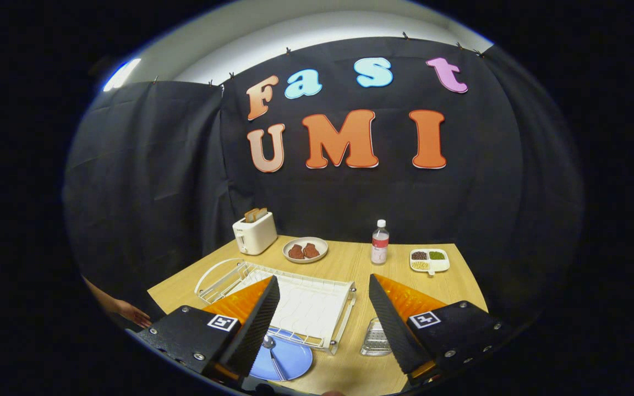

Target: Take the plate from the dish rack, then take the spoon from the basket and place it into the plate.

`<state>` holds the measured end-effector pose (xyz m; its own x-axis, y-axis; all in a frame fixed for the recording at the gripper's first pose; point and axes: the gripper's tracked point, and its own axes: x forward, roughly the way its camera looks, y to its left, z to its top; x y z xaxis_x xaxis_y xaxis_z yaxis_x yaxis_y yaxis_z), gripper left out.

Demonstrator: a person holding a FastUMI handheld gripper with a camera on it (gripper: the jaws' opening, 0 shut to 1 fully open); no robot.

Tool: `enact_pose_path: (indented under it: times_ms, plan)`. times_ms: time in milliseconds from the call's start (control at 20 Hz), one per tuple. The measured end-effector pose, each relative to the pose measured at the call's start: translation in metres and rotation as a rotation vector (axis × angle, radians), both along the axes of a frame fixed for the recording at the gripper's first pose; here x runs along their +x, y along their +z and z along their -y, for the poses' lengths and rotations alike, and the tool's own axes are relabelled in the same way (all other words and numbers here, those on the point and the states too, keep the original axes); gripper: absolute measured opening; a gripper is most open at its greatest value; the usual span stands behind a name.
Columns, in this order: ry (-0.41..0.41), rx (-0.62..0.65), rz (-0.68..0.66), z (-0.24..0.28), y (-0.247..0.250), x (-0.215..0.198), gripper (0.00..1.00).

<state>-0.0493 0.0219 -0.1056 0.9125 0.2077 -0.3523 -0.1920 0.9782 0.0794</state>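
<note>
Table (350, 264) | tongs (325, 308) spread, empty | spoon (271, 346) on plate (295, 360)

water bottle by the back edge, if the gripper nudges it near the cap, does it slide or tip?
Probably tips: the water bottle stands upright, tall and narrow on the smooth wooden table, so a high push gives leverage. It looks like clear plastic, so likely light and somewhat squashy. The gripper is open, well short of it.

Claw (323, 308): fingers spread wide, holding nothing, raised above the rack (289, 300). Plate (287, 360) lies on the tabletop (350, 264) just before the rack, spoon (271, 346) in it. Basket (376, 336) stands beside the rack. Toaster (254, 232) stands beyond the rack.
</note>
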Motion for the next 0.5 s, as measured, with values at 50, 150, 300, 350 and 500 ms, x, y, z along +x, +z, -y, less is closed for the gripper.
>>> enact_pose_path:
  times_ms: [50,150,300,350,500]
  plan:
    - [-0.004,0.007,0.024,0.000,0.009,0.002,0.97]
    - [-0.003,0.019,0.070,-0.002,0.026,0.005,0.97]
    - [-0.013,0.016,0.129,0.002,0.050,0.007,0.97]
    - [-0.018,0.017,0.148,0.003,0.057,0.009,0.97]
    - [-0.026,0.023,0.209,0.007,0.077,0.012,0.97]
